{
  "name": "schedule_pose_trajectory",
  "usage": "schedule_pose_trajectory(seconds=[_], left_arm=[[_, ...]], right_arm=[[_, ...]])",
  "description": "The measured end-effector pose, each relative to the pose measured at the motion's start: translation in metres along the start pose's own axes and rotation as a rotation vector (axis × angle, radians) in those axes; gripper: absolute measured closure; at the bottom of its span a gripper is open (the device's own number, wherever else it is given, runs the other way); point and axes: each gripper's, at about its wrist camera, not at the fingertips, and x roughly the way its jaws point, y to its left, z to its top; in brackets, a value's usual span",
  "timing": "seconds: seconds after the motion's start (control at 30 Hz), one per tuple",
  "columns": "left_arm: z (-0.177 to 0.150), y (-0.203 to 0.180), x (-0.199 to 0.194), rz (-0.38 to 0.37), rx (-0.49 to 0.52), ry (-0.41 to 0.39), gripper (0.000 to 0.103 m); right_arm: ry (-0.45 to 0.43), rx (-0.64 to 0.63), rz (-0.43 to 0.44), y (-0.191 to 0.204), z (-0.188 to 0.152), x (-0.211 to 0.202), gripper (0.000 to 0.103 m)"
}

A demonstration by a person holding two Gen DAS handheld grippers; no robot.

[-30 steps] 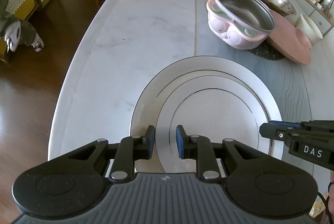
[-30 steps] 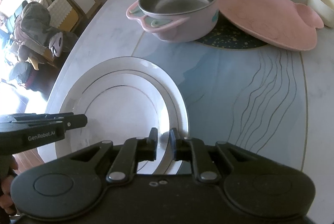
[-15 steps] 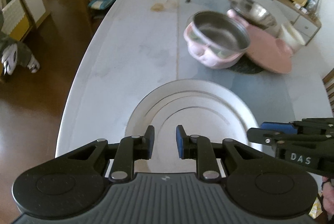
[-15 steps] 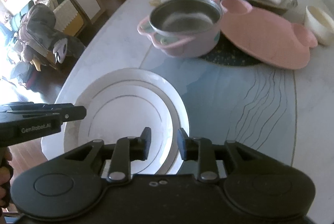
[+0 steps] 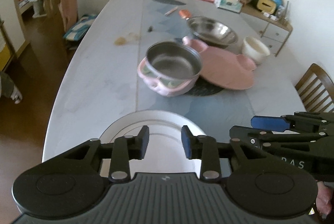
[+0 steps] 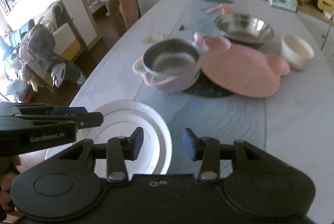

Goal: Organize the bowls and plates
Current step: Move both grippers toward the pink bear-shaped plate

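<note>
Left and right wrist views of a marble-look worktop [image 5: 100, 78] set with crockery. The white plate [image 5: 158, 121] lies flat at the lower centre of the left view and at the lower left of the right view, close to the near worktop edge. The left gripper [image 5: 165, 141] hangs above it with jaws opening and nothing between the blue pads; the right gripper [image 6: 162, 143] stands just beside it over the plate's right rim, jaws likewise opening and empty. Neither touches the plate.

Centre frame: a steel-lined pink bowl [image 5: 171, 71] with side handles, resting partly on a dark mat [image 5: 204, 89]. To its right leans a pink eared plate [image 5: 225, 69], its near rim on the mat. Behind stand a steel mixing bowl [image 5: 213, 30] and, at the right, a small cream bowl [image 5: 255, 50].

Handling, as judged: the white plate looks glazed ceramic, hence stiff, fairly heavy, slick and breakable; its thin rim is the only purchase, best pinched at opposite sides by both grippers and kept level. The pink bowl probably weighs little for its bulk; a handle or the lip offers hold. The eared plate looks like plastic or silicone, light and forgiving, with the ears as natural grip points. The steel bowl is rigid and slippery at its rolled rim
</note>
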Motion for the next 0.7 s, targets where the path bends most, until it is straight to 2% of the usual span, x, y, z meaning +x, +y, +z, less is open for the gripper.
schedule_pose_trajectory(seconds=[0.07, 0.17, 0.37, 0.47, 0.57, 0.63, 0.7], left_arm=[[0.004, -0.008, -0.003, -0.012, 0.020, -0.024, 0.044], [0.010, -0.021, -0.004, -0.025, 0.055, -0.052, 0.043], [0.020, -0.044, 0.004, -0.055, 0.088, -0.063, 0.035], [0.025, -0.058, 0.009, -0.068, 0.109, -0.068, 0.034], [0.030, -0.071, 0.015, -0.081, 0.122, -0.074, 0.033], [0.033, -0.077, 0.020, -0.078, 0.119, -0.077, 0.026], [0.037, -0.085, 0.025, -0.085, 0.111, -0.084, 0.025]], right_arm=[[-0.020, 0.005, -0.013, -0.004, 0.001, -0.006, 0.056], [-0.044, 0.028, -0.031, -0.014, 0.002, -0.014, 0.052], [-0.077, 0.094, -0.073, -0.039, 0.005, -0.028, 0.040], [-0.088, 0.111, -0.096, -0.052, 0.005, -0.033, 0.036], [-0.099, 0.128, -0.118, -0.067, 0.006, -0.037, 0.030], [-0.106, 0.143, -0.131, -0.078, 0.006, -0.039, 0.023], [-0.116, 0.151, -0.138, -0.090, 0.006, -0.041, 0.017]])
